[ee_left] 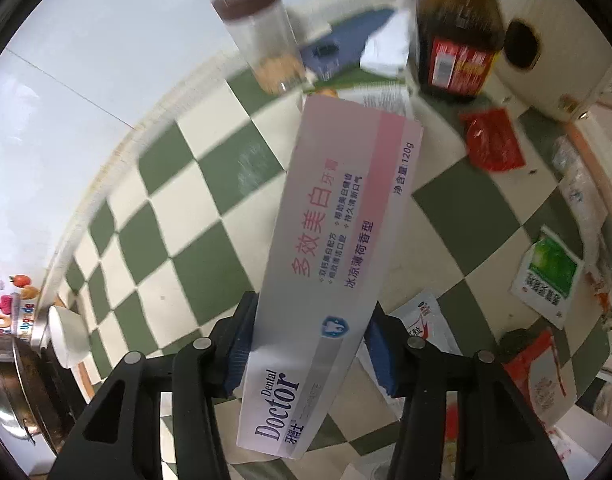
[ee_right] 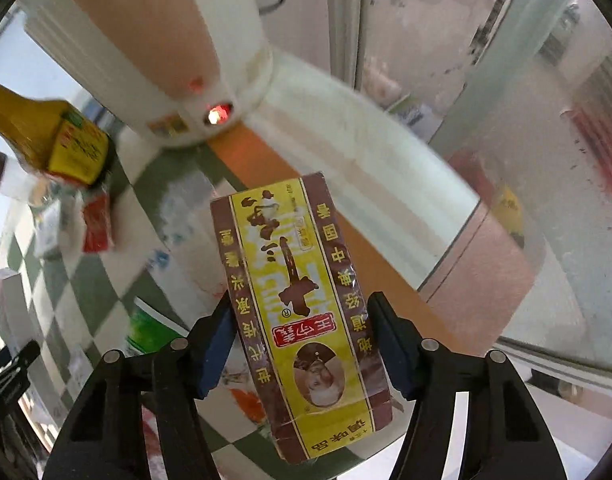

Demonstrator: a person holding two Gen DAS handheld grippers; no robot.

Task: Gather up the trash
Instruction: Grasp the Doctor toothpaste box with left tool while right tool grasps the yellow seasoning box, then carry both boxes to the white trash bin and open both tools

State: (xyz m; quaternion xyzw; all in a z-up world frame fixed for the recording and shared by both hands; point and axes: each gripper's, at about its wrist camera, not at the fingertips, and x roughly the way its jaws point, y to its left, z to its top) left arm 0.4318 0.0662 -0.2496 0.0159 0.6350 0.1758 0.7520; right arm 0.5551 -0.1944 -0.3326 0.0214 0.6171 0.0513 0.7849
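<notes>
My left gripper (ee_left: 306,344) is shut on a long white and pink toothpaste box (ee_left: 338,240), held above the green and cream checkered tabletop (ee_left: 185,200). My right gripper (ee_right: 301,340) is shut on a brown and yellow seasoning box (ee_right: 301,312), held up over the table's edge. More wrappers lie on the table: a red packet (ee_left: 494,140), a green and white sachet (ee_left: 546,276) and a white sachet with red print (ee_left: 422,320).
A clear jar with a brown lid (ee_left: 261,36) and a dark sauce bottle (ee_left: 458,32) stand at the table's far side. A white rice cooker (ee_right: 177,60) with a red light stands near the yellow-labelled bottle (ee_right: 53,136). A pot (ee_left: 21,380) sits at the left.
</notes>
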